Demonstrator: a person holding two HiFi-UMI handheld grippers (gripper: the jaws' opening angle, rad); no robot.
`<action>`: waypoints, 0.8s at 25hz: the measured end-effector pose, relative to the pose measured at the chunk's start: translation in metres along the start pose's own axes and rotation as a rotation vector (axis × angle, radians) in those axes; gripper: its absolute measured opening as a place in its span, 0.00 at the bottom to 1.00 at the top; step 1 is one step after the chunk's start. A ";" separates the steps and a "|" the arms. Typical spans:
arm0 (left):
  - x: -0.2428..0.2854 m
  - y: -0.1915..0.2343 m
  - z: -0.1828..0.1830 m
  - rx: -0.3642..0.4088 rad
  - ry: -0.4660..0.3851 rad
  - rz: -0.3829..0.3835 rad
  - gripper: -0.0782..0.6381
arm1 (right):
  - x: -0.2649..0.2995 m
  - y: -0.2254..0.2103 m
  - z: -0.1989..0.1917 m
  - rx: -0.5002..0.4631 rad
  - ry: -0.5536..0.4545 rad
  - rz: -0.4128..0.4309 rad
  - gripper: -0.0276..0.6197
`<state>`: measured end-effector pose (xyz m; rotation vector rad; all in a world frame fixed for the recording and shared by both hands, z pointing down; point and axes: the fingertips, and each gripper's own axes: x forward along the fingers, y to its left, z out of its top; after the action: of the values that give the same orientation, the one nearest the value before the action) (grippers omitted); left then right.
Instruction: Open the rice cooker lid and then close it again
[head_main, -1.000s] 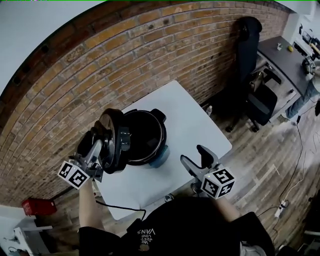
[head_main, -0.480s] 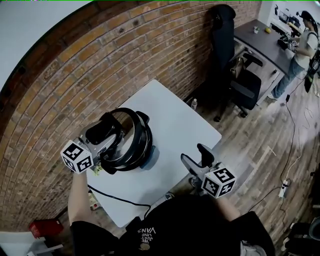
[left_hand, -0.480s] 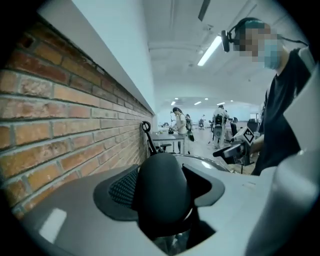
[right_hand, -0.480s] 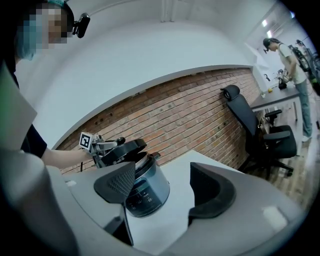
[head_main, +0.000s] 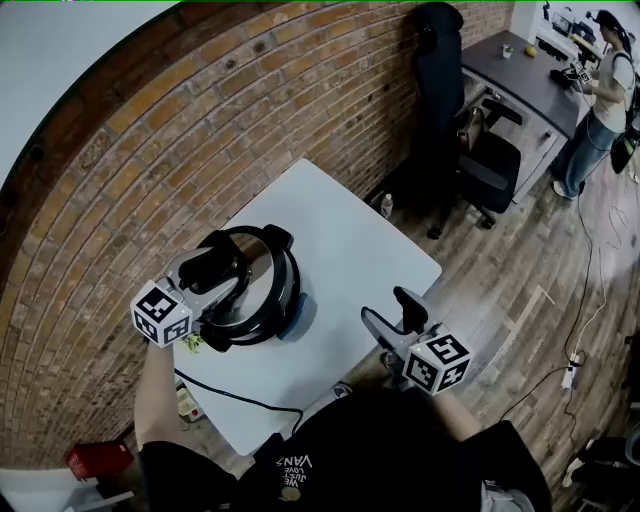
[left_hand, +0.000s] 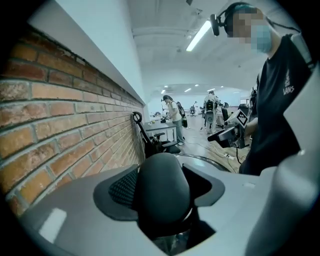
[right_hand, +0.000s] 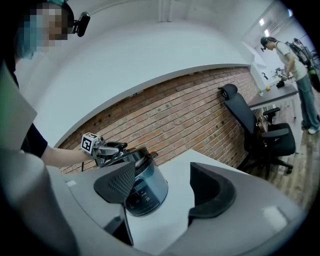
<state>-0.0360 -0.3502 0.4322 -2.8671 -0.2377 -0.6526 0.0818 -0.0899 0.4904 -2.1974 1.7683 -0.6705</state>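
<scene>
A black and silver rice cooker (head_main: 285, 312) stands on the white table (head_main: 370, 250), toward its left side. Its lid (head_main: 262, 275) lies down over the pot. My left gripper (head_main: 222, 270) is over the lid, shut on the lid's black handle (left_hand: 162, 190), which fills the space between the jaws in the left gripper view. My right gripper (head_main: 393, 315) hovers near the table's front edge, open, with nothing between its jaws. In the right gripper view the cooker (right_hand: 145, 192) shows its front panel, and the left gripper (right_hand: 112, 150) rests on top.
A brick wall (head_main: 150, 150) runs behind the table. A black office chair (head_main: 490, 170) and a grey desk (head_main: 520, 70) stand at the right, with a person (head_main: 600, 100) at the desk. A black cable (head_main: 230, 405) crosses the table's near edge. A small bottle (head_main: 386, 206) stands on the floor.
The lid has swung from upright and open down over the pot, and my left gripper came down and to the right with it. The right gripper has barely moved.
</scene>
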 end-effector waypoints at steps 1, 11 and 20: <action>0.000 0.000 0.000 0.001 0.001 -0.003 0.50 | 0.001 0.000 0.000 -0.001 0.002 0.003 0.56; 0.000 -0.004 -0.001 0.055 0.016 -0.070 0.50 | 0.007 0.001 -0.003 -0.006 0.033 0.025 0.56; 0.011 -0.024 -0.010 0.216 0.054 -0.168 0.50 | 0.009 0.003 -0.004 -0.010 0.042 0.024 0.56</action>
<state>-0.0351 -0.3280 0.4499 -2.6384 -0.5117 -0.6867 0.0785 -0.0988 0.4942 -2.1807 1.8187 -0.7097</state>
